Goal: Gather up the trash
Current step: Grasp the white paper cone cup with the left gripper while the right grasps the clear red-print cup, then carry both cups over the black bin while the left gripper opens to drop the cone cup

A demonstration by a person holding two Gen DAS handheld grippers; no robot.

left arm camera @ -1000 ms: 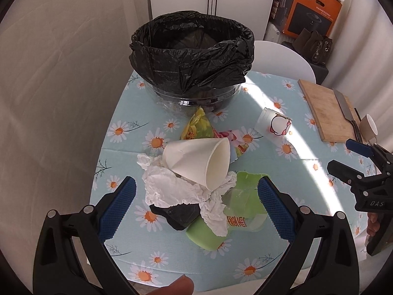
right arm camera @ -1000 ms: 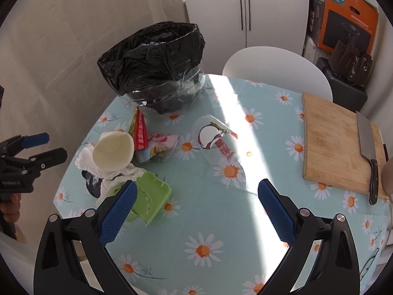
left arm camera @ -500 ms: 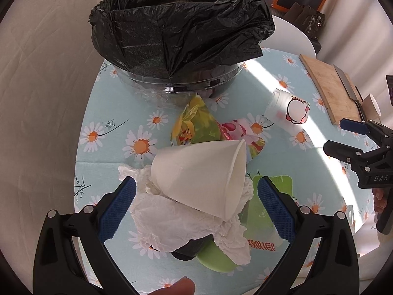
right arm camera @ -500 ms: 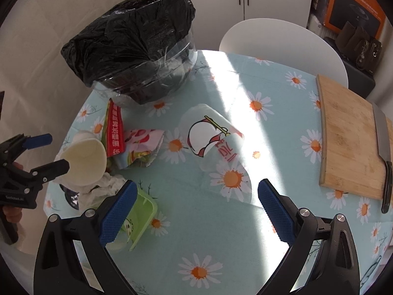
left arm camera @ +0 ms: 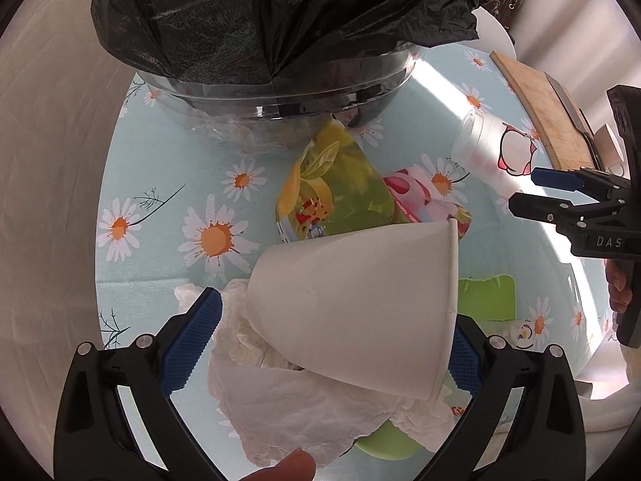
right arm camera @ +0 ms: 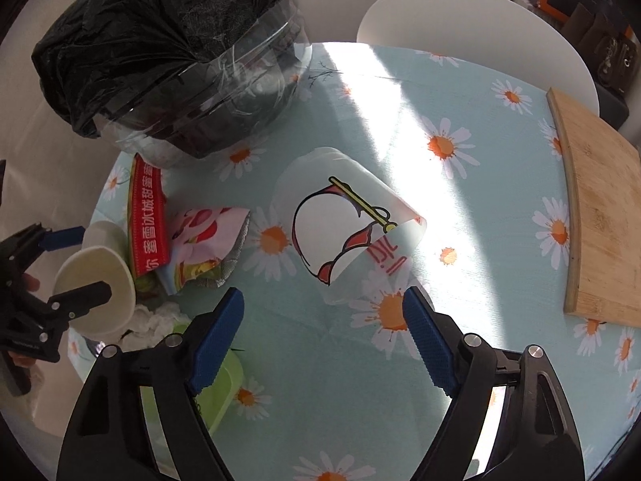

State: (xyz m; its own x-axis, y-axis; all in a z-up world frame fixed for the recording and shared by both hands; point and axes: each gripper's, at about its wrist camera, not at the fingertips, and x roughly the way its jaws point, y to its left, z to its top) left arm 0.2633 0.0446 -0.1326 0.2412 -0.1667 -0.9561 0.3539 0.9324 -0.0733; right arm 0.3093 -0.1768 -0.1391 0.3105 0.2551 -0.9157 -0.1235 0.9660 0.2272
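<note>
On the counter (right arm camera: 460,92) I count 2 cups, 1 white paper cup (left arm camera: 360,304) and 1 clear printed cup (right arm camera: 344,224), 2 snack wrappers (left arm camera: 336,184) (right arm camera: 204,236), 1 crumpled tissue (left arm camera: 288,409), 1 green container (right arm camera: 224,385), 1 lined bin (right arm camera: 168,52), 1 cutting board (right arm camera: 601,216), 1 knife (left arm camera: 571,110).

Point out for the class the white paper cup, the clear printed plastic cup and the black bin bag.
white paper cup (left arm camera: 360,300), left wrist view, on its side wall.
clear printed plastic cup (right arm camera: 340,224), right wrist view, on its printed side.
black bin bag (left arm camera: 280,12), left wrist view, on its crumpled front.

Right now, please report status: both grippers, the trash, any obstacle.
Left gripper open, straddling white paper cup. Right gripper open before printed plastic cup. Tissue under paper cup.
</note>
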